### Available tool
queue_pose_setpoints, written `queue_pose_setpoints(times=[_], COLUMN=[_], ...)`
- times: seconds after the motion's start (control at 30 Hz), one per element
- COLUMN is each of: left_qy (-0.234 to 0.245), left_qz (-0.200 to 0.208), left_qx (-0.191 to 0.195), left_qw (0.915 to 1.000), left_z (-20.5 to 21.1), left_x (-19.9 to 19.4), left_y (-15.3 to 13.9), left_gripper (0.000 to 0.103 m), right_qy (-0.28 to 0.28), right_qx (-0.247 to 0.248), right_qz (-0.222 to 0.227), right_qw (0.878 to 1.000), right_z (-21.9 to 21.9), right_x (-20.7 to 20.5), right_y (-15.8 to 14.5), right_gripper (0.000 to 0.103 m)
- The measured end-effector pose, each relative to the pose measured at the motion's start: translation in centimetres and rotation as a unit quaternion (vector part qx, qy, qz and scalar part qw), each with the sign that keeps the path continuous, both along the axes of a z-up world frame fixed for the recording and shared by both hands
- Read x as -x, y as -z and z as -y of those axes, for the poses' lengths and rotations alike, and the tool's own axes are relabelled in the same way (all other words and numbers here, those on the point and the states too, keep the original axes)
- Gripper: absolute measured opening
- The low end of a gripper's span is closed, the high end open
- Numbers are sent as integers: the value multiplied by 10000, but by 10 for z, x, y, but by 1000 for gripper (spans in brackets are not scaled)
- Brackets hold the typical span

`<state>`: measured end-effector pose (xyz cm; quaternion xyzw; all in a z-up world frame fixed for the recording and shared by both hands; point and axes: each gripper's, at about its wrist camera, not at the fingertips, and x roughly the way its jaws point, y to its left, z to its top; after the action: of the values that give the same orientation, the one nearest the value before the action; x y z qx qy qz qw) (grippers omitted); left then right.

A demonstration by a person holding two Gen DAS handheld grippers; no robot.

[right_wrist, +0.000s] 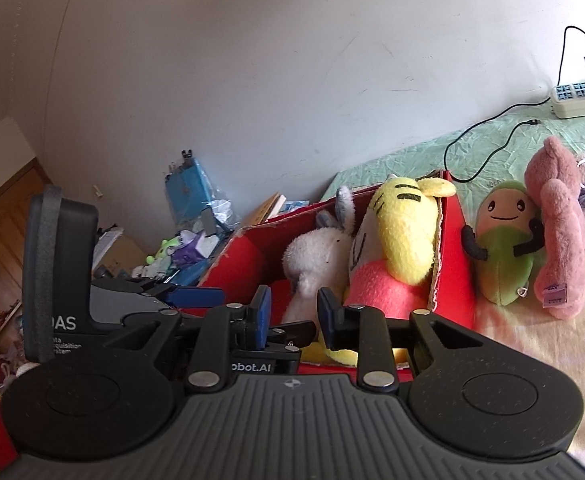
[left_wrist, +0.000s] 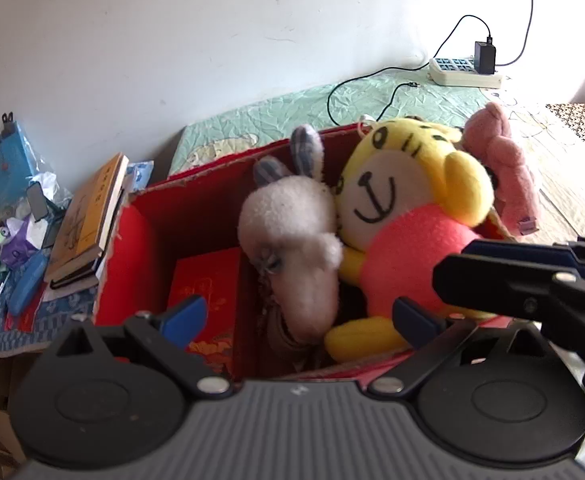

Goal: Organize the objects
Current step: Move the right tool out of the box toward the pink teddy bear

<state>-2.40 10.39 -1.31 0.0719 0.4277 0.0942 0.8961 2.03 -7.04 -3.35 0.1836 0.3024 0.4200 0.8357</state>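
A red cardboard box point(left_wrist: 196, 216) holds a white plush dog point(left_wrist: 292, 232) and a yellow tiger plush in a pink shirt point(left_wrist: 408, 208). My left gripper point(left_wrist: 298, 314) is open and empty, just above the box's near edge, fingers either side of the dog's snout. My right gripper point(right_wrist: 294, 312) is open and empty at the box's near edge point(right_wrist: 456, 256); it shows in the left wrist view point(left_wrist: 504, 272) to the right. A pink plush point(right_wrist: 560, 232) and a green plush point(right_wrist: 504, 240) lie outside the box on the right.
A small red box point(left_wrist: 208, 292) lies inside the big box. Books point(left_wrist: 88, 216) and clutter point(left_wrist: 16, 184) sit to the left. A power strip point(left_wrist: 464, 70) with a charger and cables lies on the green sheet by the wall.
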Motion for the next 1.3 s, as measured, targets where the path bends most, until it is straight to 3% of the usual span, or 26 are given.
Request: queue_pose_setpoints(times=[0.33,0.67,1.0,1.3], left_qy=[18,568,1287,1185], left_qz=[224,512,324,-249], left_qx=[-34,490,872,1440], left_qw=[9997,9959,9873,9821], left_z=[45,107,173,176], left_x=[9,-2,-21,-29], left_y=[-20,-33,-4,35], left_gripper=[100,99,99,99], right_qy=[77,790,1170,624], right_qx=[-373,-196,54,341], right_qz=[-218,-672,-938,-916], right_qw=[9990,9944,9887,9933], right_z=[62,134,180,150], right_x=[-7,-24,-62,-102], right_y=[5,30,43,43], right_gripper=[29,29,33,41])
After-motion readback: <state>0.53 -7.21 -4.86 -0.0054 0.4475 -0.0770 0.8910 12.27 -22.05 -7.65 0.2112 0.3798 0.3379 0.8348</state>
